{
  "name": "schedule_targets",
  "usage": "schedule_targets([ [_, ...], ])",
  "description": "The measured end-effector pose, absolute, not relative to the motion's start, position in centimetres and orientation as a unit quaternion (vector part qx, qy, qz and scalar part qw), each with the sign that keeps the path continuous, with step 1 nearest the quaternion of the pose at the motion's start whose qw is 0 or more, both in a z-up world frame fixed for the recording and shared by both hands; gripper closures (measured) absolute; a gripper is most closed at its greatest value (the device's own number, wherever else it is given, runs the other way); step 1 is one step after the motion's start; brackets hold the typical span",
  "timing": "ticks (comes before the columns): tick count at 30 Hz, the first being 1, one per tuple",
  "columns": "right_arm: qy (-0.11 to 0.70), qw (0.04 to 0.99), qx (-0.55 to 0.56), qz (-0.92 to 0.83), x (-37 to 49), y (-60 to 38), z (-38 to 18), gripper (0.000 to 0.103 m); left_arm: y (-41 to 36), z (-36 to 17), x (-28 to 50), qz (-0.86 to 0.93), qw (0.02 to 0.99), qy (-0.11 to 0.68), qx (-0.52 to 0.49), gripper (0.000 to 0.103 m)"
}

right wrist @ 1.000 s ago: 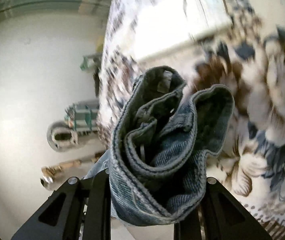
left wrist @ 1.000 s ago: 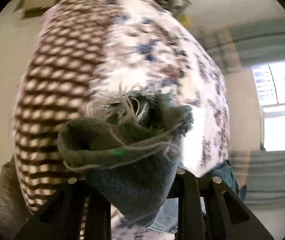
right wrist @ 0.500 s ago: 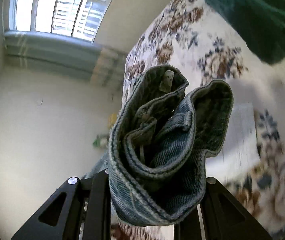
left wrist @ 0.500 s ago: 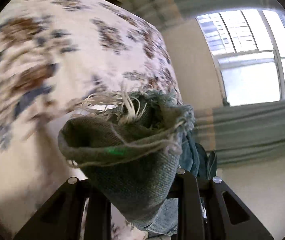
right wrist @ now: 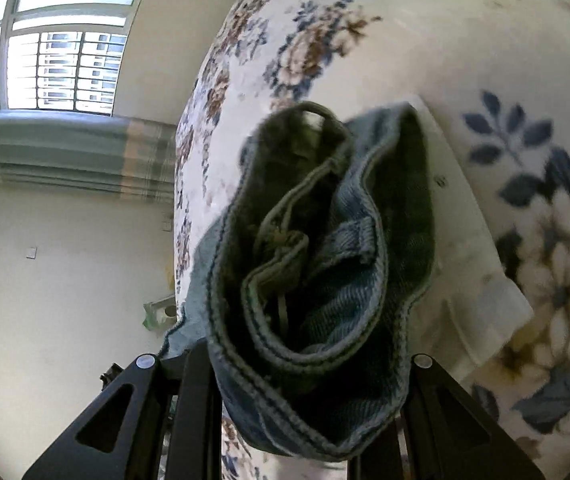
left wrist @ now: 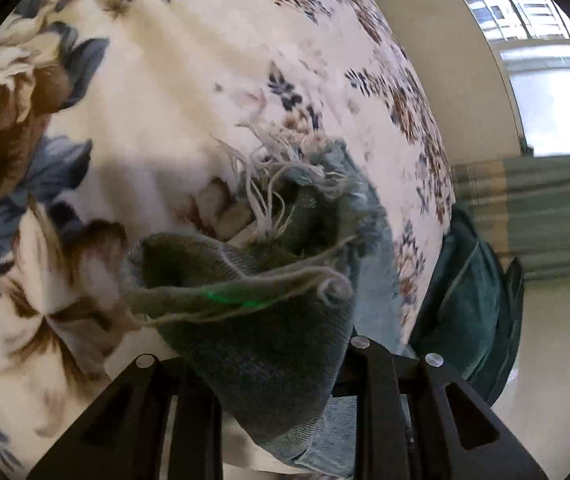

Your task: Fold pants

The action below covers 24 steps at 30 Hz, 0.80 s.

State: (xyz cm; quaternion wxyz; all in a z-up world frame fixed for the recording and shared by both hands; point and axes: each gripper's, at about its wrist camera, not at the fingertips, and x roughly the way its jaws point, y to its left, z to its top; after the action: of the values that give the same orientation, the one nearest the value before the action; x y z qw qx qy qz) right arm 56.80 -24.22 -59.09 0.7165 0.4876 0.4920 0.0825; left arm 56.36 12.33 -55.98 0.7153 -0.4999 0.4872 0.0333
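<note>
The pants are blue denim jeans. My left gripper (left wrist: pixel 281 364) is shut on a frayed leg hem of the jeans (left wrist: pixel 261 300), with white threads sticking out above it. My right gripper (right wrist: pixel 309 364) is shut on the bunched waistband of the jeans (right wrist: pixel 325 272), where a belt loop shows. Both ends are held above a bed with a white floral blanket (left wrist: pixel 165 100), which also shows in the right wrist view (right wrist: pixel 365 40). The rest of the jeans hangs down out of sight behind the fingers.
A dark green cushion (left wrist: pixel 473 300) lies at the bed's edge on the right. A white folded cloth (right wrist: pixel 469 248) lies on the blanket under the waistband. A window (right wrist: pixel 65 64), striped curtain (right wrist: pixel 65 152) and bare wall are beyond the bed.
Both grippers have swung round over the bed with the jeans still held; the views now look down on the floral blanket, and the white cloth sits closer under the right gripper.
</note>
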Motion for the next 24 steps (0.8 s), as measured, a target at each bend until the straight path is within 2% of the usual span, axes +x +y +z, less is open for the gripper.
schedule_targets([
  [2, 0.496, 0.711, 0.492, 0.080, 56.6, -24.4, -60.1, 0.081, 11.9, -55.8, 56.2, 0.023, 0.727, 0.485, -0.486, 0.082],
  [6, 0.523, 0.674, 0.514, 0.083, 56.0, -25.0, -61.4, 0.066, 11.4, -55.4, 56.0, 0.015, 0.726, 0.496, -0.476, 0.078],
  [9, 0.547, 0.681, 0.481, 0.072, 55.8, -24.9, -60.7, 0.055, 12.0, -55.6, 55.8, 0.012, 0.713, 0.513, -0.478, 0.075],
  [15, 0.555, 0.692, 0.461, 0.038, 54.6, -26.1, -58.8, 0.055, 12.5, -54.1, 54.1, 0.017, 0.726, 0.524, -0.446, 0.068],
  [17, 0.550, 0.704, 0.449, 0.026, 54.8, -26.2, -58.7, 0.058, 12.4, -53.7, 53.8, 0.024, 0.732, 0.527, -0.430, 0.064],
  [19, 0.549, 0.717, 0.429, 0.014, 54.7, -26.0, -58.2, 0.062, 12.3, -53.0, 53.3, 0.029, 0.740, 0.531, -0.411, 0.053],
  [20, 0.550, 0.720, 0.423, 0.008, 54.0, -25.8, -57.7, 0.063, 12.4, -52.8, 53.0, 0.039, 0.745, 0.535, -0.396, 0.037],
  [21, 0.551, 0.723, 0.417, 0.001, 54.1, -25.8, -57.5, 0.063, 12.4, -52.4, 52.7, 0.049, 0.751, 0.538, -0.379, 0.033],
  [23, 0.558, 0.725, 0.404, -0.003, 54.1, -25.5, -57.0, 0.062, 12.5, -52.0, 52.2, 0.056, 0.760, 0.540, -0.359, 0.033],
  [24, 0.565, 0.726, 0.392, -0.005, 53.8, -25.2, -56.7, 0.057, 12.5, -51.8, 51.9, 0.059, 0.764, 0.540, -0.349, 0.033],
])
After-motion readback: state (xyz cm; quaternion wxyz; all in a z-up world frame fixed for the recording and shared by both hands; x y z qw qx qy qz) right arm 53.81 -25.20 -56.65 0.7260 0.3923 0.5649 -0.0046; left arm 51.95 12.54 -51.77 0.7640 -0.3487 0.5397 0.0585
